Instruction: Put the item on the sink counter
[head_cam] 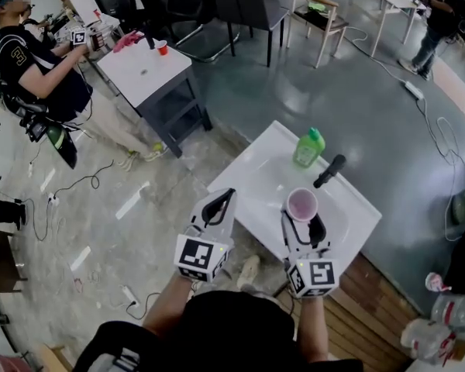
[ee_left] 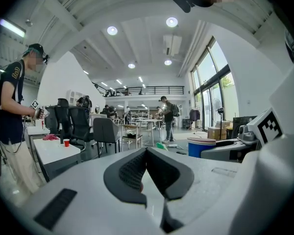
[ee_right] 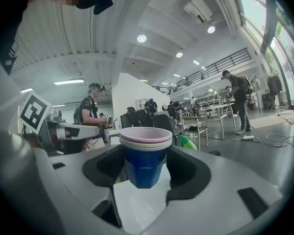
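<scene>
Right gripper (ee_right: 145, 173) pinching a stack of blue plastic cups with pink and white rims (ee_right: 145, 155) over the white sink counter (head_cam: 248, 177), just on the near side of the black faucet (head_cam: 329, 170), with a green plastic bottle (head_cam: 308, 147) beyond. Left gripper (ee_left: 147, 153) pressed together on nothing at the counter's near left edge. Only the head view shows counter, faucet and bottle, and only the right gripper view the cups' blue walls. Grey floor (head_cam: 333, 84); far left, a white table (head_cam: 139, 72) and a seated person (head_cam: 31, 60).
</scene>
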